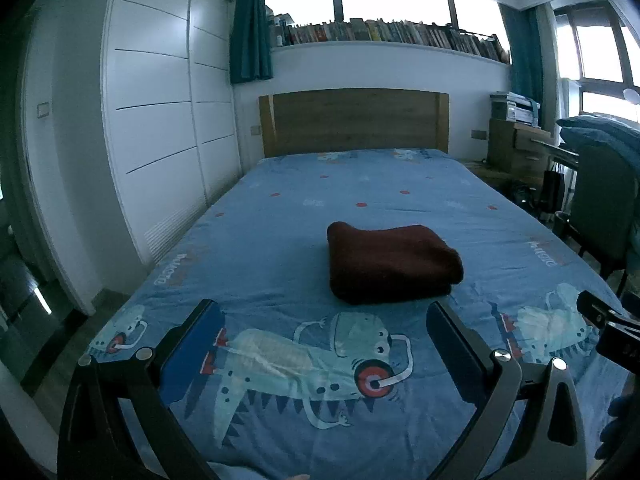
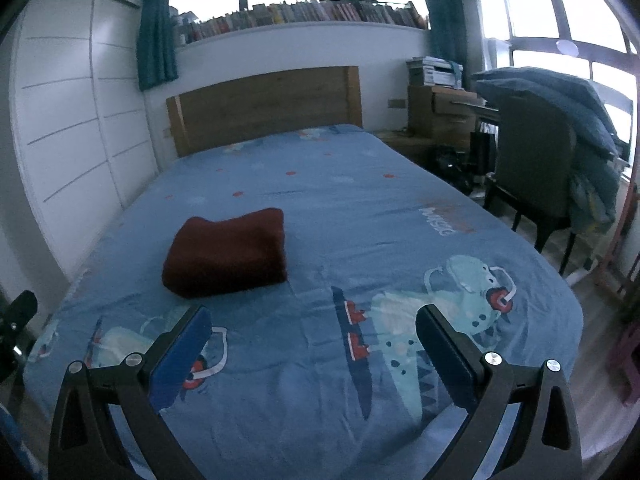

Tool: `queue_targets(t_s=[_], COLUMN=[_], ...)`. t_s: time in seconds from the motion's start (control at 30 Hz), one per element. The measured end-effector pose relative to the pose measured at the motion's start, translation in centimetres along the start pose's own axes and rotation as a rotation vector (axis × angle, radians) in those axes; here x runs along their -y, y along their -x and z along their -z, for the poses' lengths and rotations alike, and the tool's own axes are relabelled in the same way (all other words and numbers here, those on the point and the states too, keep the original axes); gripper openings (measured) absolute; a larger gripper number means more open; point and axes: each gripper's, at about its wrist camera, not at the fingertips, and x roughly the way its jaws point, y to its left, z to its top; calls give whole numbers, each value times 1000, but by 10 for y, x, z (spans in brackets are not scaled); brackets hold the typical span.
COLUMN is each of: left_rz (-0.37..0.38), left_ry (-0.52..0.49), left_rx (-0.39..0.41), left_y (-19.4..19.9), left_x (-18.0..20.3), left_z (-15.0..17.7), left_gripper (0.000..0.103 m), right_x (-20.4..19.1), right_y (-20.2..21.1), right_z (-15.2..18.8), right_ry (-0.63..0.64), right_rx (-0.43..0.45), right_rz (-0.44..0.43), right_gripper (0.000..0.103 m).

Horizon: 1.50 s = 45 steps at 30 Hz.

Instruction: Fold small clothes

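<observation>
A dark red garment [image 1: 390, 264] lies folded into a thick rectangle on the blue cartoon-print bed sheet [image 1: 280, 220]. In the right wrist view the same folded garment [image 2: 228, 252] sits left of centre on the bed sheet [image 2: 380, 208]. My left gripper [image 1: 324, 316] hangs open above the foot of the bed, just short of the garment, with nothing between its fingers. My right gripper [image 2: 314, 324] is open too, to the right of the garment and clear of it. The right gripper's tip [image 1: 600, 316] shows at the edge of the left wrist view.
A wooden headboard [image 1: 354, 120] stands at the far end. White wardrobe doors [image 1: 160, 120] run along the left. A chair [image 2: 532, 160] draped with blue bedding, a wooden nightstand [image 2: 440, 116] and a bookshelf [image 2: 300, 16] under the window sit to the right and back.
</observation>
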Motion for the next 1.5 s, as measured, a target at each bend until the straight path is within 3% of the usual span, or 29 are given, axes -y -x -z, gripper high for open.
queue_targets(t_s=[1.5], left_rz=[-23], left_ry=[6], left_rx=[1], left_y=[-12], left_x=[0], left_z=[2], left_gripper=[101], right_x=[16], right_y=[-4], right_z=[5], right_ry=[-22], right_rx=[-10], right_rz=[47], right_gripper=[102])
